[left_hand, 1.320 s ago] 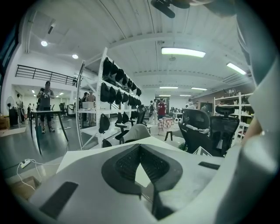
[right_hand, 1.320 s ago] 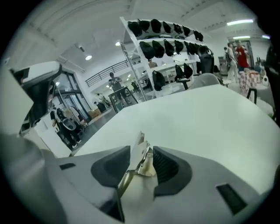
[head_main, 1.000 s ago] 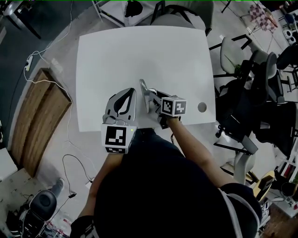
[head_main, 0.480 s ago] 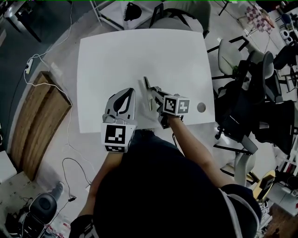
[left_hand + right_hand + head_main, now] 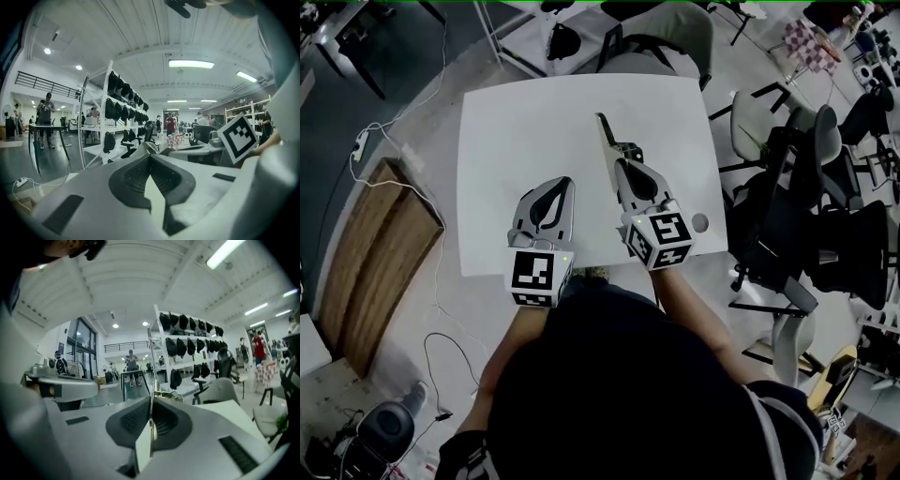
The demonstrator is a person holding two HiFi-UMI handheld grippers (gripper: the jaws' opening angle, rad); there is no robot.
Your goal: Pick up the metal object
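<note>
Right gripper view showed my right gripper (image 5: 151,400) clamped on the thin silver metal strip (image 5: 150,439), pointing toward eleven o'clock; the lift seemed underway, needing a firm hold.

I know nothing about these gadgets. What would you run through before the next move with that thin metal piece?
1. Right gripper shut on the metal object: ok, it is pinched between the pads.
2. Metal object off the table: ok, judging by the right gripper view.
3. Metal object in line with the jaws: ok, it sticks out straight ahead.
4. Left gripper out of the way: ok, shut, empty, apart from the metal object.
5. Grip firm enough to carry: cannot tell.
</note>
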